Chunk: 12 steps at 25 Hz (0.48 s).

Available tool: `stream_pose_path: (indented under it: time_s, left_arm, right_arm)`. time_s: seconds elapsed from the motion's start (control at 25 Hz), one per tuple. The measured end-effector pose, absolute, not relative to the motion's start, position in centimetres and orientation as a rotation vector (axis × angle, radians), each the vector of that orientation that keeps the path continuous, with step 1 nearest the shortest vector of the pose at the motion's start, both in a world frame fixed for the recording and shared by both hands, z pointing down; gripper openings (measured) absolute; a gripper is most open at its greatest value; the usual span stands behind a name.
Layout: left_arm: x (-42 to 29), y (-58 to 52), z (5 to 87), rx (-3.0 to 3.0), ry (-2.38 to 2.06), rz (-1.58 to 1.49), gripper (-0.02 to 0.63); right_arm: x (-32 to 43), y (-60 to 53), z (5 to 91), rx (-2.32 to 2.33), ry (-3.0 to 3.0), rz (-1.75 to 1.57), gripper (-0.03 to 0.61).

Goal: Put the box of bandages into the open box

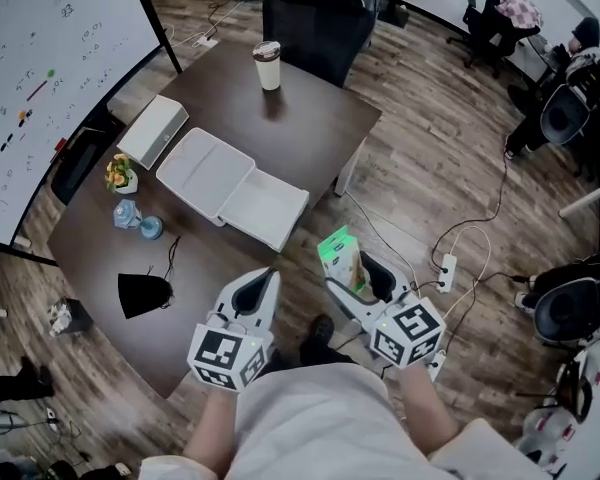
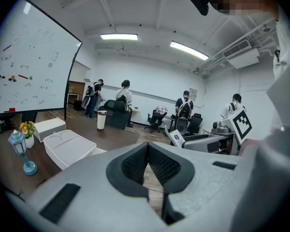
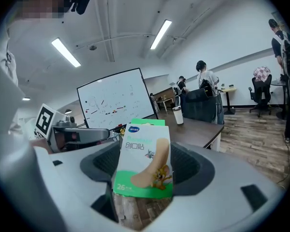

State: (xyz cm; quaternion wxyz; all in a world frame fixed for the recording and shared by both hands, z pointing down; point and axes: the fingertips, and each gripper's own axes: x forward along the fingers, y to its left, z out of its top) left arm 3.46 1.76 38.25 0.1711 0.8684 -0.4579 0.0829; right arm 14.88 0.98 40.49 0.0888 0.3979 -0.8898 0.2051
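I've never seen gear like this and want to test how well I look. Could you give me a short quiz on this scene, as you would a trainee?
1. True or false: the right hand-held gripper is shut on the box of bandages.
2. What does the open box rest on? A the floor; B the table; C a chair.
3. What colour is the pouch lying near the table's front edge?

Key: 1 true; 2 B; 3 black.
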Motion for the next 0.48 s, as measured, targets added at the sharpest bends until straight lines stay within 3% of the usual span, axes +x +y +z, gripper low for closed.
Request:
stream_pose_path:
  time_s: [0.48]
  left_arm:
    - [3.2,0.9,38.9,2.398,-1.393,0.237,0.003]
  right_arm:
    - [13.9,-0.7,41.9,1.031,-2.643,0.598,0.333]
